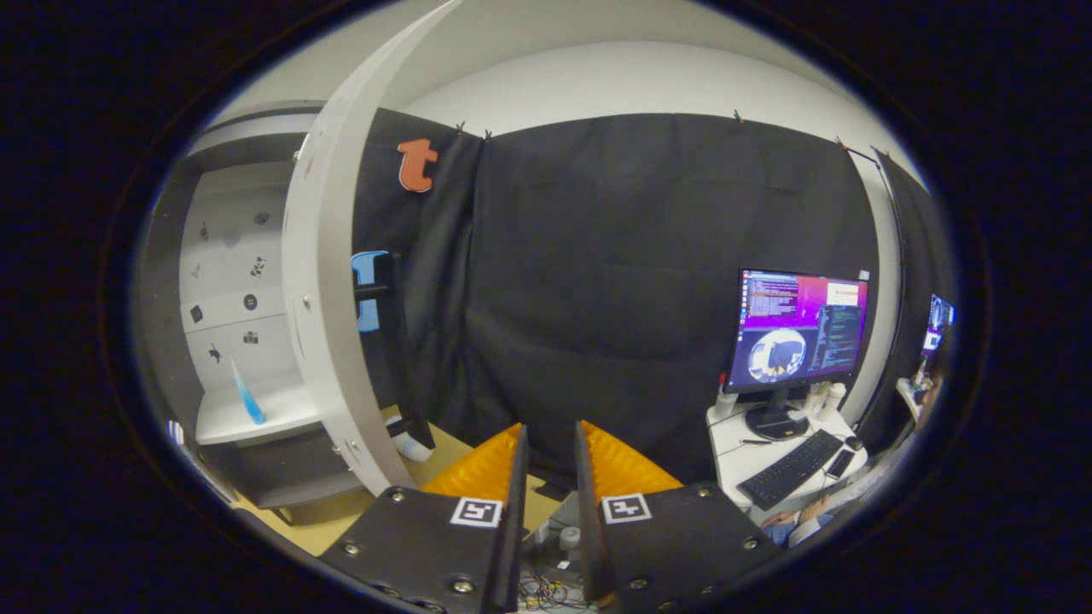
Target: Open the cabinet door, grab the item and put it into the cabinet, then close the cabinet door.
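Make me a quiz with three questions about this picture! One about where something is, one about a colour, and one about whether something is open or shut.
1. Where is the blue item?
A. on the cabinet shelf
B. between the claw's fingers
C. on the keyboard

2. What colour are the claw's finger pads?
A. green
B. orange
C. white

3. How is the cabinet door?
A. shut
B. taken off
C. swung open

Answers:
1. A, it stands on the white shelf inside the cabinet, left of the door.
2. B, both ribbed pads look orange.
3. C, the door's edge faces us and the inside is in plain sight.

The claw is open, with nothing between its fingers.
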Demonstrator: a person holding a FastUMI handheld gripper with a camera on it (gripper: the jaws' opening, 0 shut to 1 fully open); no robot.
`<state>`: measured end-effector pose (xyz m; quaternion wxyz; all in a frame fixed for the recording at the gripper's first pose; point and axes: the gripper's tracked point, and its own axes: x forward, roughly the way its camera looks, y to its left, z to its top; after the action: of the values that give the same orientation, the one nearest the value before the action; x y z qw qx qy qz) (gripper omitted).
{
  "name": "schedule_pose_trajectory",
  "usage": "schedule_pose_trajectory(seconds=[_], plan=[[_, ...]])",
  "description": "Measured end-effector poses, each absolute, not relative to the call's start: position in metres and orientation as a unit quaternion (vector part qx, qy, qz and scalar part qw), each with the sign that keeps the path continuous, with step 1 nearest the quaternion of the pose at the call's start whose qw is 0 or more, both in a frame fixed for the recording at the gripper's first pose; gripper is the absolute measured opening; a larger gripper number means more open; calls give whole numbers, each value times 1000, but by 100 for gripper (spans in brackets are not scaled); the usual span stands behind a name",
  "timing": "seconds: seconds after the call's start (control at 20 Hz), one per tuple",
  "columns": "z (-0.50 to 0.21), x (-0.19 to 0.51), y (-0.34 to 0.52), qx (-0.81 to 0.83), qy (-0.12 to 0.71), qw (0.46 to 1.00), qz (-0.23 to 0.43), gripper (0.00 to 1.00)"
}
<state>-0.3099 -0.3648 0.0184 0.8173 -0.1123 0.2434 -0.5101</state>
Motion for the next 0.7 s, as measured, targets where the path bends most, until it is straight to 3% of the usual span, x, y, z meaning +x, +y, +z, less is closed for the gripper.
schedule_pose_trajectory(seconds=[0.2,0.3,0.4,0.5,0.7], plan=[[13,-300,-378,-115,245,821,-502,31],[7,-292,-379,-117,250,822,-497,55],[1,-283,-376,-105,252,830,-486,56],[3,-286,-378,-104,246,829,-491,73],[-3,-282,-378,-79,246,840,-478,76]])
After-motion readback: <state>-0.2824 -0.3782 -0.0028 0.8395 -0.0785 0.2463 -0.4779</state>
